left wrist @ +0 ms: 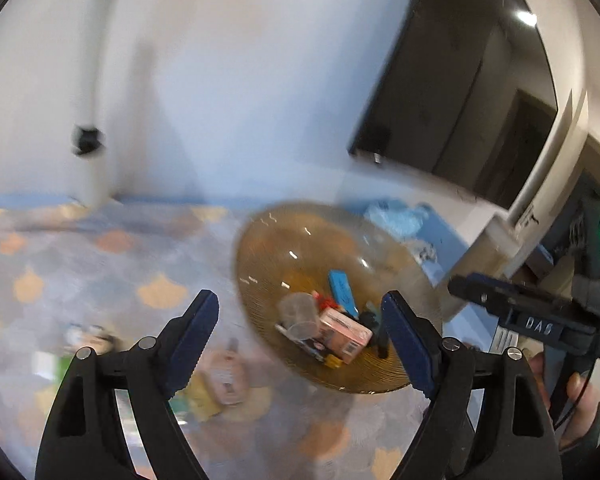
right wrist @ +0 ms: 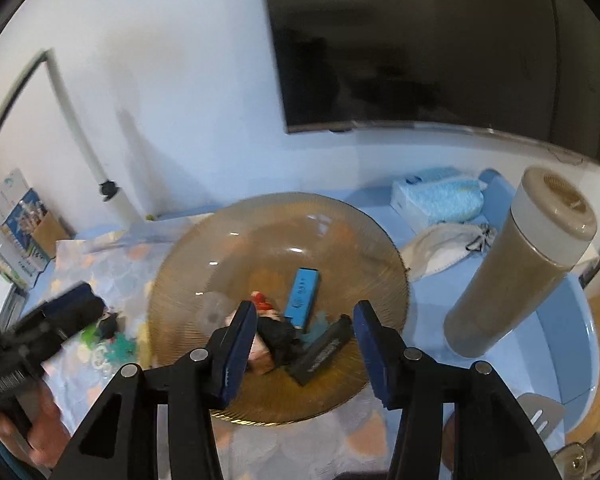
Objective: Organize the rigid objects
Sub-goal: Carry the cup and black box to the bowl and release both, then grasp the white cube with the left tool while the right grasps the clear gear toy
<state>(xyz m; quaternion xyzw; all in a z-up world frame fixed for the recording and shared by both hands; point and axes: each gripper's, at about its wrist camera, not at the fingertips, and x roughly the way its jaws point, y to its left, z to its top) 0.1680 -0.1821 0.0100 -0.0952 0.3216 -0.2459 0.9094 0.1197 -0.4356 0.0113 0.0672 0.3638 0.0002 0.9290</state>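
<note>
Both the left tool point(left wrist: 300, 330) and the right tool point(right wrist: 305, 342) were held spread apart and empty above the amber glass plate point(right wrist: 228, 232). A blue lighter point(right wrist: 303, 295), pink carton point(left wrist: 345, 334) and clear cup point(left wrist: 299, 314) were gathered on that plate.

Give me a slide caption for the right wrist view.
Open right gripper above amber plate holding blue lighter.

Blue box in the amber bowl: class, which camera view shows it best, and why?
The right wrist view. There the blue box lies unhidden and fairly sharp in the bowl, its whole length visible beyond the open right hand-held gripper. The left wrist view shows it smaller, blurred, and partly hidden by the pink carton.
</note>
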